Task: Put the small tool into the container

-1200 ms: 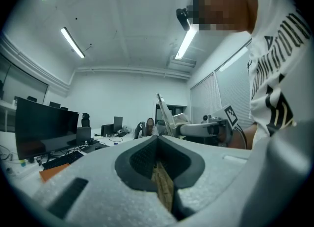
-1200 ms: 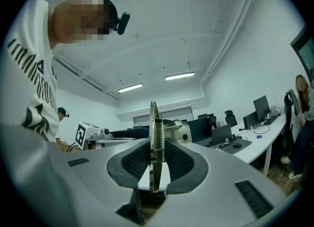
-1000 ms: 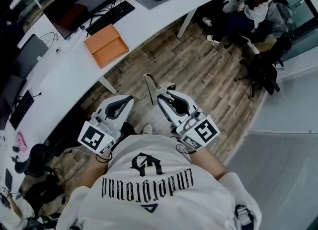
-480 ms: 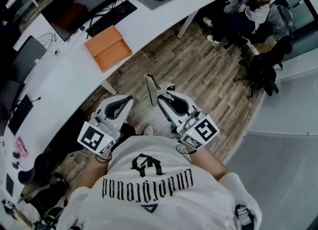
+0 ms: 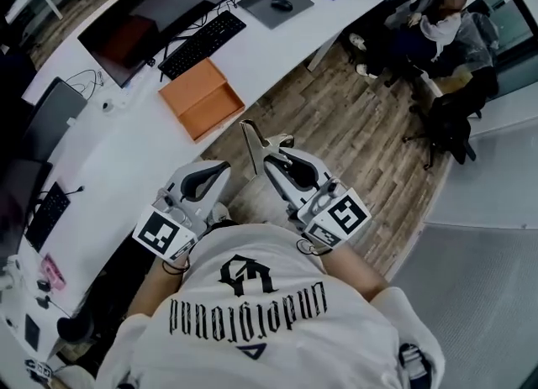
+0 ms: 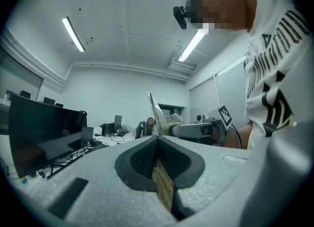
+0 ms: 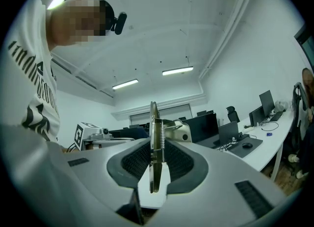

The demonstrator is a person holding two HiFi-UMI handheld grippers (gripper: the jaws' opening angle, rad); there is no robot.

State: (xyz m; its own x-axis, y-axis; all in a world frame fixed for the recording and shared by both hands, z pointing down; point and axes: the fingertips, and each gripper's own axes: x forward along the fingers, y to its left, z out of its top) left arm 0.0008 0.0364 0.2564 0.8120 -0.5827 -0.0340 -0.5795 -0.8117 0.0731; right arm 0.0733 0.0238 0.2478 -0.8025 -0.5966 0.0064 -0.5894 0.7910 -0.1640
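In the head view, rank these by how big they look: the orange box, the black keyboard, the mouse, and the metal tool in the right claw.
1. orange box
2. black keyboard, long but thin
3. metal tool, which is much nearer the camera, so its look is inflated
4. mouse

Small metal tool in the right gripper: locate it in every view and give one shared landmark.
Head view: the small metal tool juts up from the right gripper's jaws, just above centre.
Left gripper view: the tool is a thin upright blade near centre.
Right gripper view: the tool sits dead centre, clamped edge-on between the jaws.
Shared landmark: the white printed shirt.
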